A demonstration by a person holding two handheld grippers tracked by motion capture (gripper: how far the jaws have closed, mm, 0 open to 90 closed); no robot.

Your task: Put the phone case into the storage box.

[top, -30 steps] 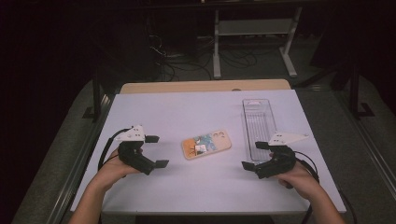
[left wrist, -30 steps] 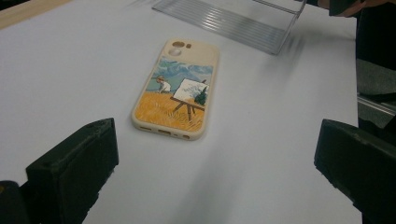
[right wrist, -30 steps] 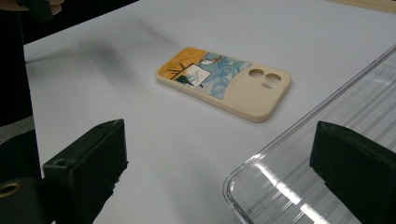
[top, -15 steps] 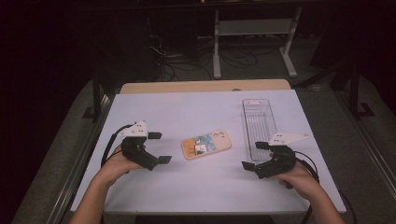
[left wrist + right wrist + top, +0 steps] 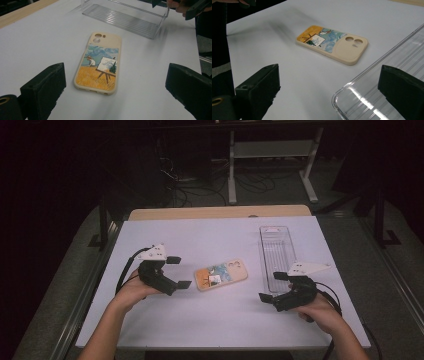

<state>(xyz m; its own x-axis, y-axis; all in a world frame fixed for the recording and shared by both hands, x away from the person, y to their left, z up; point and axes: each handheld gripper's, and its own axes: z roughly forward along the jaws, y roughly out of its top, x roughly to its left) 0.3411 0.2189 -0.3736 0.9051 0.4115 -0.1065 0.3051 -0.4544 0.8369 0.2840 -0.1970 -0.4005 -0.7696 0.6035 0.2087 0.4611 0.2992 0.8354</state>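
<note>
Now, on the white table (image 5: 220,330), the clear tray (image 5: 276,251) lies lengthwise at two o'clock, and the phone case (image 5: 221,274) sits flat at centre, painted side up. My left gripper (image 5: 176,272) has crept in toward the case from nine o'clock since a second ago, so I judge a pickup is starting. Its jaws are spread wide, holding nothing, forearm low, nose pointing at three o'clock. My right gripper (image 5: 272,286) waits at four o'clock, jaws equally wide and empty.

The desk (image 5: 220,320) is evenly lit against dark surroundings; glare streaks the tray (image 5: 372,105), and near jaws blur.
</note>
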